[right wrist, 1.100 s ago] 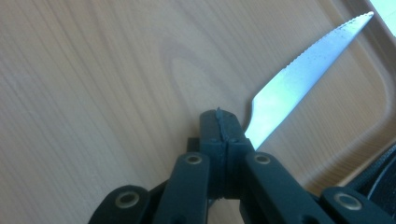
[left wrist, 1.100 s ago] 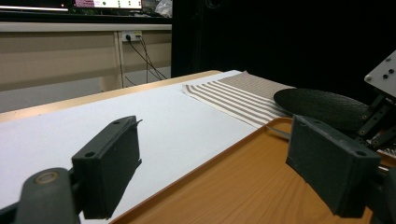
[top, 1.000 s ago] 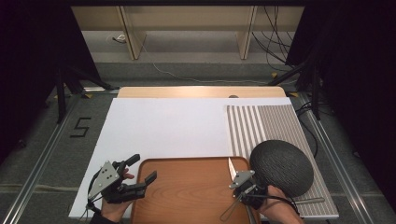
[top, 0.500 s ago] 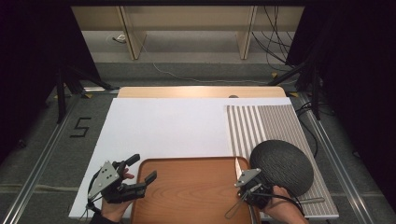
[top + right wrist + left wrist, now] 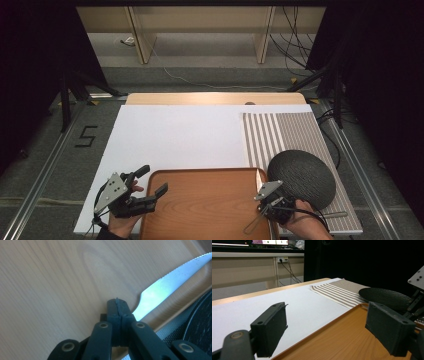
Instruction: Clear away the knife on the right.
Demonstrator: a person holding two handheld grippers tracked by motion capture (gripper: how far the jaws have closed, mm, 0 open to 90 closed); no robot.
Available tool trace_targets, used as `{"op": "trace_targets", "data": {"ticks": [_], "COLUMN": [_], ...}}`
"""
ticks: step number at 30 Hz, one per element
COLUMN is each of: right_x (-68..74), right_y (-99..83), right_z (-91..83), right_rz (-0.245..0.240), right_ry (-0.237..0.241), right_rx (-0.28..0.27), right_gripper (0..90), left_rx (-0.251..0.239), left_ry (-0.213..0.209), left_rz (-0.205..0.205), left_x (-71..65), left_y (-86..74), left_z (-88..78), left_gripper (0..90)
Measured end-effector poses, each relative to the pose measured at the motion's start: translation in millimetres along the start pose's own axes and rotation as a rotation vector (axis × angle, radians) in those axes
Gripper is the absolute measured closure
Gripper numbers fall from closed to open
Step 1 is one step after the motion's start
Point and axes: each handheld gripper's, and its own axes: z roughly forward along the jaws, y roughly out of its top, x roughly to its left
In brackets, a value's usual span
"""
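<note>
Since the earlier frames the right gripper point(image 5: 261, 192) has drawn back a little toward the person along the right edge of the tray, and the knife went with it; the left gripper point(image 5: 154, 181) kept its place.

Left to right, high view: white sheet point(image 5: 175, 135) covers most of the table. Left gripper sits at the tray's left edge, held in the person's left hand point(image 5: 120, 224). Its jaws stand spread wide with nothing between them; the left gripper view point(image 5: 327, 327) confirms this, one jaw over the white sheet, the other over the wood.

Wooden tray point(image 5: 205, 200) lies at the near edge, centre, its surface bare apart from the knife.

Knife point(image 5: 258, 179) lies at the tray's right rim, blade pointing away from the person. In the right gripper view the serrated blade point(image 5: 172, 287) runs out from under the jaws across the wood, tip toward the rim. Right gripper point(image 5: 117, 305): jaws pressed together, pinching the knife at its handle end; the handle itself is hidden beneath them.

Dark round plate point(image 5: 301, 176) lies just beside the tray on the right, resting on the striped mat point(image 5: 285, 132). Right hand point(image 5: 305, 227) is at the plate's near edge.
</note>
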Motion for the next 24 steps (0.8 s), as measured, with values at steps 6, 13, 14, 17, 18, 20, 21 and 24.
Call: {"op": "trace_targets", "data": {"ticks": [6, 13, 14, 17, 18, 20, 21, 24], "right_x": [-5.9, -12.0, -13.3, -15.2, -14.6, -14.1, -14.1, -14.9], "right_y": [-0.7, -2.4, -2.7, -3.9, -4.2, -4.6, -4.6, -4.6], "right_z": [-12.8, -22.9, -24.4, -28.2, -29.0, -30.3, -30.3, -34.6], "right_rz": [0.054, 0.130, 0.144, 0.165, 0.168, 0.169, 0.169, 0.186], "right_ry": [0.051, 0.104, 0.118, 0.142, 0.145, 0.157, 0.157, 0.151], "right_rx": [-0.150, -0.295, -0.312, -0.362, -0.368, -0.388, -0.388, -0.451], "right_gripper": [86.8, 70.1, 65.7, 54.7, 52.8, 48.3, 48.3, 40.1], "left_rx": [0.001, 0.002, -0.001, 0.000, 0.000, -0.001, -0.001, 0.000], "left_ry": [0.000, -0.002, -0.002, -0.003, -0.002, -0.003, -0.003, -0.005], "left_rz": [0.000, -0.001, -0.001, -0.002, -0.001, 0.001, 0.002, 0.000], "left_x": [-0.1, 0.1, -0.1, 0.0, -0.3, -0.4, -0.5, -0.5], "left_y": [0.0, -0.1, 0.0, 0.0, 0.1, 0.2, 0.3, 0.3], "left_z": [0.4, 0.6, 0.3, 0.4, 0.3, 0.3, 0.3, 0.6], "left_gripper": [16.5, 16.5, 16.4, 16.4, 16.4, 16.4, 16.4, 16.3]}}
